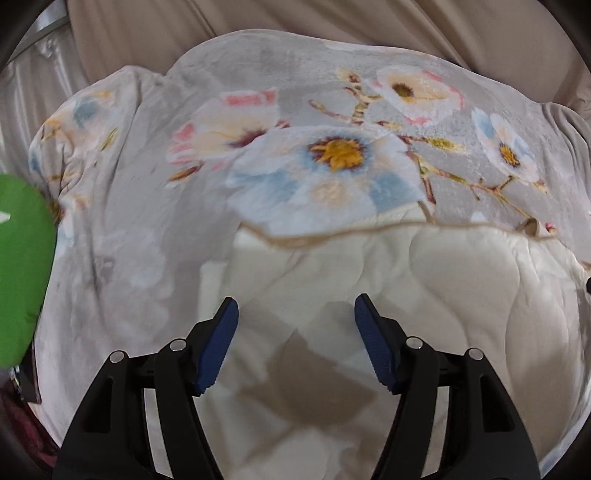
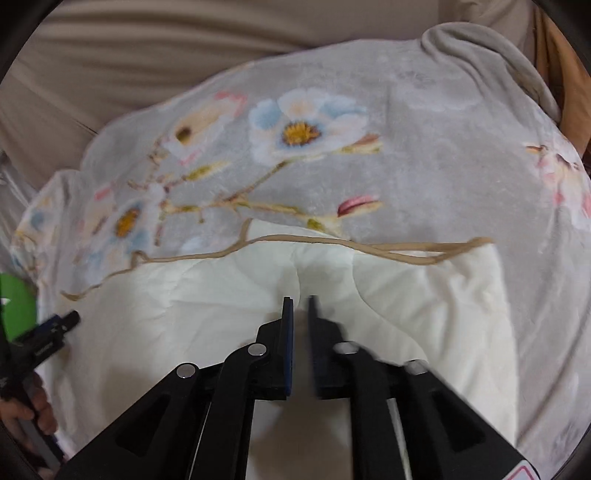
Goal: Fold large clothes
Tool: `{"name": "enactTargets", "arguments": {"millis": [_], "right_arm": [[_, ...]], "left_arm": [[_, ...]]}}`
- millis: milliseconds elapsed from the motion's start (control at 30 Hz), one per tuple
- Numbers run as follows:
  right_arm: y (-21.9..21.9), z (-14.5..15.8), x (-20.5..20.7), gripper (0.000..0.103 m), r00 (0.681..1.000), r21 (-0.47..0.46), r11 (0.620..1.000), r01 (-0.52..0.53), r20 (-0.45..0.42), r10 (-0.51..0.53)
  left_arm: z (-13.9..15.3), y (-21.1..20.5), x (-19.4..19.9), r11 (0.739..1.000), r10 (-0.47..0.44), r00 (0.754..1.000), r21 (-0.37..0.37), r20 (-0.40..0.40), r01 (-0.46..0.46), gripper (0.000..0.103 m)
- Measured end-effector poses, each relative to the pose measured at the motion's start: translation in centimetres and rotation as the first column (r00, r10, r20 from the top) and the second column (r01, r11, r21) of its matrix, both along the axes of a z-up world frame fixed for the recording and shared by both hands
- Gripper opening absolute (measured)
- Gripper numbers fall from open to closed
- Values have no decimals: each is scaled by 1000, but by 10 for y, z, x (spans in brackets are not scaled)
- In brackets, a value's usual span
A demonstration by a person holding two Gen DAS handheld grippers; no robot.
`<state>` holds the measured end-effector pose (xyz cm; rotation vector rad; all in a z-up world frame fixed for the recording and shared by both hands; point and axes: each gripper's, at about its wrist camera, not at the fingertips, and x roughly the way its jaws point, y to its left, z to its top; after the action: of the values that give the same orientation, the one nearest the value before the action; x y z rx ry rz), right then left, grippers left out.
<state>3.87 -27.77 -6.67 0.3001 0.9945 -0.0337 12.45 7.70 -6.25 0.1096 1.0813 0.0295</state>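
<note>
A large grey fleece blanket [image 1: 177, 206] printed with pale flowers lies spread out. Its cream quilted underside [image 1: 443, 280] is folded over the near part, and a tan trim edge [image 2: 332, 242] runs across the fold. My left gripper [image 1: 295, 314] hovers open above the cream side, nothing between its blue pads [image 1: 221, 343]. My right gripper [image 2: 301, 306] hangs over the same cream layer [image 2: 184, 314]. Its jaws stand only a narrow gap apart, with no cloth pinched between them. The left gripper's tip [image 2: 55, 328] also shows at the left edge of the right wrist view.
Beige cushioned upholstery [image 1: 295, 22] lies beyond the blanket's far edge. A bright green object [image 1: 22, 273] sits at the left border. A hand [image 2: 29, 410] holds the left tool. An orange-tan surface [image 2: 576, 103] shows at the far right.
</note>
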Motion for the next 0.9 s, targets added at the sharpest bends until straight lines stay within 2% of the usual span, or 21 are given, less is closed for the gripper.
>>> {"name": "enactTargets", "arguments": {"millis": [67, 133, 200, 233, 300, 333, 400, 467, 533, 667, 800, 833, 900], "right_arm": [[20, 4, -19, 13, 998, 3, 998, -68, -9, 68], [43, -10, -34, 13, 988, -1, 990, -143, -58, 142], [57, -27, -49, 12, 984, -65, 986, -151, -108, 143], [57, -25, -55, 12, 985, -47, 990, -136, -109, 130], [58, -10, -67, 13, 988, 63, 990, -126, -84, 131], [61, -5, -72, 13, 988, 84, 988, -133, -73, 139], [76, -5, -80, 13, 979, 68, 981, -182, -78, 187], [90, -25, -86, 12, 966, 17, 975, -223, -128, 223], [95, -39, -93, 10, 961, 6, 974, -225, -164, 223], [87, -18, -102, 10, 974, 30, 982, -184, -130, 187], [50, 11, -90, 10, 995, 15, 997, -80, -60, 80], [44, 14, -84, 12, 997, 11, 998, -58, -57, 58], [37, 22, -67, 13, 998, 24, 999, -41, -43, 42]], "left_arm": [[-3, 8, -19, 1000, 17, 999, 27, -29, -17, 64], [-9, 19, -37, 999, 43, 997, -11, -63, -44, 65], [-14, 29, -54, 996, 73, 993, -41, -91, -77, 66], [-14, 32, -60, 995, 83, 992, -50, -100, -88, 66], [-13, 40, -76, 993, 96, 990, -51, -106, -102, 68], [-12, 43, -81, 993, 99, 989, -49, -108, -105, 69], [-17, 55, -92, 988, 122, 983, -74, -135, -133, 72], [-23, 69, -100, 976, 156, 974, -125, -164, -178, 74], [-26, 76, -110, 968, 175, 969, -152, -175, -202, 74], [-10, 77, -122, 974, 157, 977, -138, -146, -177, 72], [27, 79, -109, 961, 153, 986, -226, -60, -162, 72], [38, 77, -98, 954, 153, 988, -258, -31, -155, 72], [50, 72, -75, 951, 155, 988, -274, 22, -143, 72]]}}
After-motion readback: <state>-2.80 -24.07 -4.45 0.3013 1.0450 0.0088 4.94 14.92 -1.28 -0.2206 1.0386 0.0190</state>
